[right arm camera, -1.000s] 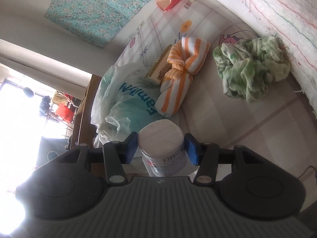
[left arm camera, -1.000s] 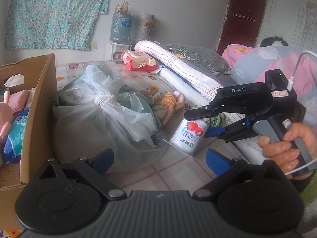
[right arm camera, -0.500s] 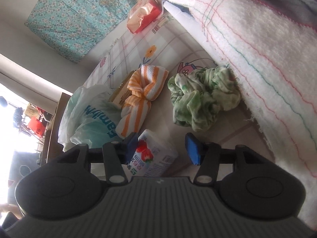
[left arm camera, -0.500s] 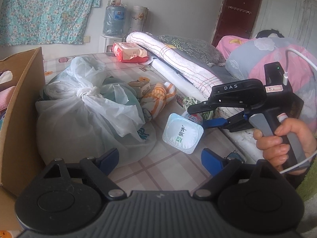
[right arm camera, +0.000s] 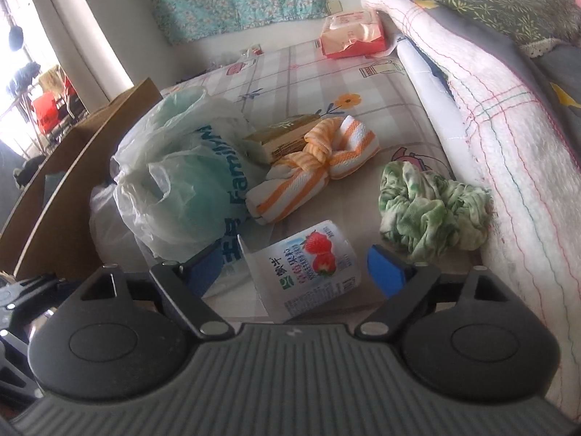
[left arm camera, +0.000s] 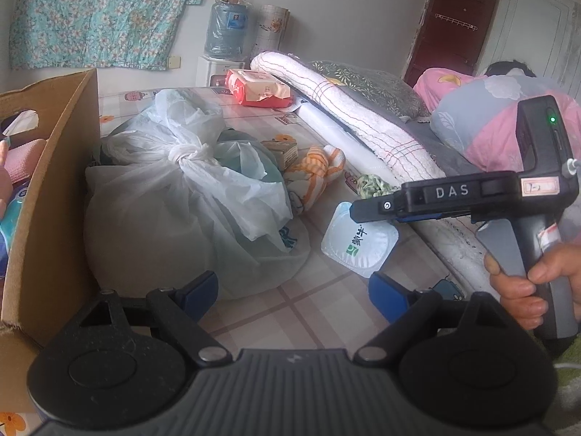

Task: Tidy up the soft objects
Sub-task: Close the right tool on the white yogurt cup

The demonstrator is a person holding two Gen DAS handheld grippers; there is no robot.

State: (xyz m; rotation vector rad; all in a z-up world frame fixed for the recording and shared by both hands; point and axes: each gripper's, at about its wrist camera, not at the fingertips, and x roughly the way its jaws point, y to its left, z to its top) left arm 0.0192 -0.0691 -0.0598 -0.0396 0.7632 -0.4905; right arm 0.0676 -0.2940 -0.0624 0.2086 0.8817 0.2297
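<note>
The yogurt cup (right arm camera: 308,265) lies on its side on the checked mat (right arm camera: 381,109), between the spread, untouching fingers of the right gripper (right arm camera: 303,269). The left gripper (left arm camera: 294,294) is spread and empty near the tied plastic bag (left arm camera: 174,196). The orange-striped towel (right arm camera: 316,167) and green cloth (right arm camera: 428,210) lie mid-mat beside the bedding edge.

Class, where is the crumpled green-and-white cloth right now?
In the right wrist view, the crumpled green-and-white cloth lies right of centre, against the rolled white blanket.

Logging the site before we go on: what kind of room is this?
Most likely a home bedroom: a rolled white quilt and pillow lie on a bed mat, with a water dispenser against the wall.
</note>
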